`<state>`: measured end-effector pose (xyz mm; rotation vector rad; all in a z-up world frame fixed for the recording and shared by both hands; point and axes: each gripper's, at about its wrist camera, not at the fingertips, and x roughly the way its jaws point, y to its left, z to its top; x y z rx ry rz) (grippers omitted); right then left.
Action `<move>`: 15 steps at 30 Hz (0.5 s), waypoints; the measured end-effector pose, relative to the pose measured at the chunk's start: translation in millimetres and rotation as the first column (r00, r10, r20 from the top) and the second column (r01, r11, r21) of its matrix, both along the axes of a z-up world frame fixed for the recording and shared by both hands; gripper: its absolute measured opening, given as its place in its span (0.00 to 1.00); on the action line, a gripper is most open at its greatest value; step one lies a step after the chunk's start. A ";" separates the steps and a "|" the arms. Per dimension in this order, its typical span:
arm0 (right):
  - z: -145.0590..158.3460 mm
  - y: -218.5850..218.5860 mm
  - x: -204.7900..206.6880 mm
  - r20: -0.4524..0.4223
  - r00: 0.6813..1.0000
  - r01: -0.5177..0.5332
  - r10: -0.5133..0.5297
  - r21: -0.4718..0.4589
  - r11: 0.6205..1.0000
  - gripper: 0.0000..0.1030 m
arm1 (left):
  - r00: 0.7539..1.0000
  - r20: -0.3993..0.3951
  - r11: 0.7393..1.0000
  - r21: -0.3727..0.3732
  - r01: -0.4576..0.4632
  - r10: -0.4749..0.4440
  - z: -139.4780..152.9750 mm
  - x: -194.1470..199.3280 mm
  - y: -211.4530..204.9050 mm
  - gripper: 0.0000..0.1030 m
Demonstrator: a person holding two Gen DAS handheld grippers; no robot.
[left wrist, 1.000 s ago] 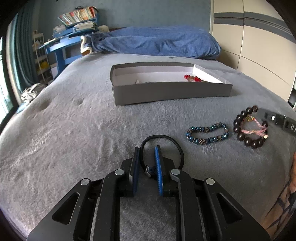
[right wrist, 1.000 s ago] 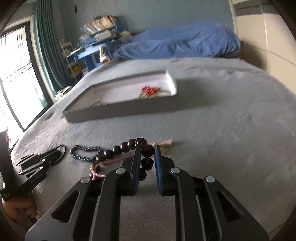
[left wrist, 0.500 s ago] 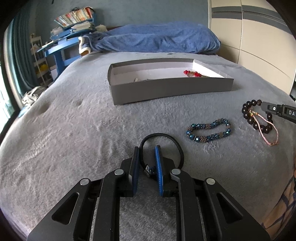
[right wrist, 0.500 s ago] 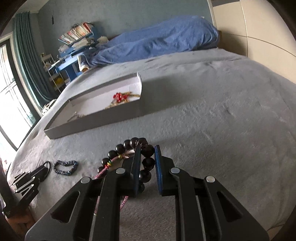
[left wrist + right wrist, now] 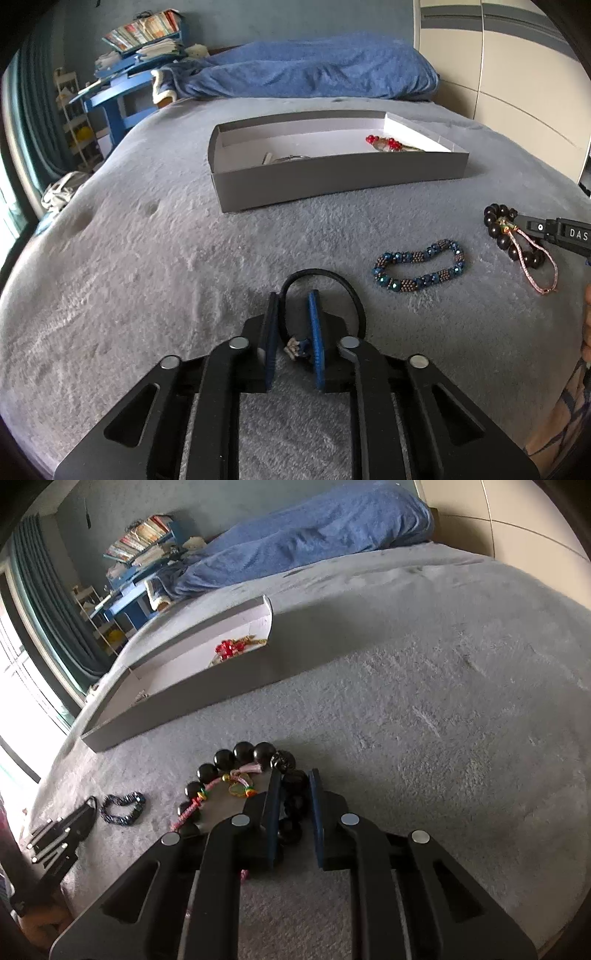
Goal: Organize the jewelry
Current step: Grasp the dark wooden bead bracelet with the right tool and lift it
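Note:
My left gripper (image 5: 293,295) is shut on a black cord bracelet (image 5: 325,275) with a small charm, just above the grey blanket. My right gripper (image 5: 293,773) is shut on a dark wooden bead bracelet (image 5: 236,753) with a pink tassel cord and holds it lifted above the bed; it also shows in the left wrist view (image 5: 496,229). A blue beaded bracelet (image 5: 419,266) lies on the blanket between the two grippers. A shallow grey box (image 5: 332,177) farther back holds a red bead piece (image 5: 380,141) and a small silver item.
A grey fleece blanket (image 5: 147,258) covers the bed. A blue duvet (image 5: 314,72) is bunched at the bed's head. A blue desk with books (image 5: 129,74) stands at the far left. Wardrobe doors (image 5: 517,66) run along the right.
My right gripper has lifted the dark bead bracelet off the blanket and carried it toward the box. My left gripper has risen slightly with the black cord bracelet.

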<state>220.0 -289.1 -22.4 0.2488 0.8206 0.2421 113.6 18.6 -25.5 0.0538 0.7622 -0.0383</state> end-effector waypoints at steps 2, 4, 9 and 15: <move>6.0 -2.4 -0.1 0.029 1.000 0.010 -0.010 0.006 1.000 0.14 | 1.000 0.007 1.000 -0.008 0.001 -0.001 1.5 -0.3 1.3 0.13; 14.0 -4.7 0.0 0.061 0.998 0.018 -0.019 0.008 1.000 0.14 | 1.000 0.012 1.000 -0.023 0.002 -0.001 4.0 -0.9 4.4 0.13; 38.8 -12.0 5.1 0.144 0.989 0.027 -0.028 0.010 1.000 0.14 | 1.000 0.029 0.999 -0.046 0.001 0.000 14.2 4.2 9.6 0.13; 63.8 -16.1 8.8 0.208 0.978 0.019 -0.022 0.020 1.000 0.14 | 0.998 0.066 0.998 -0.069 0.001 0.004 34.6 13.9 14.6 0.13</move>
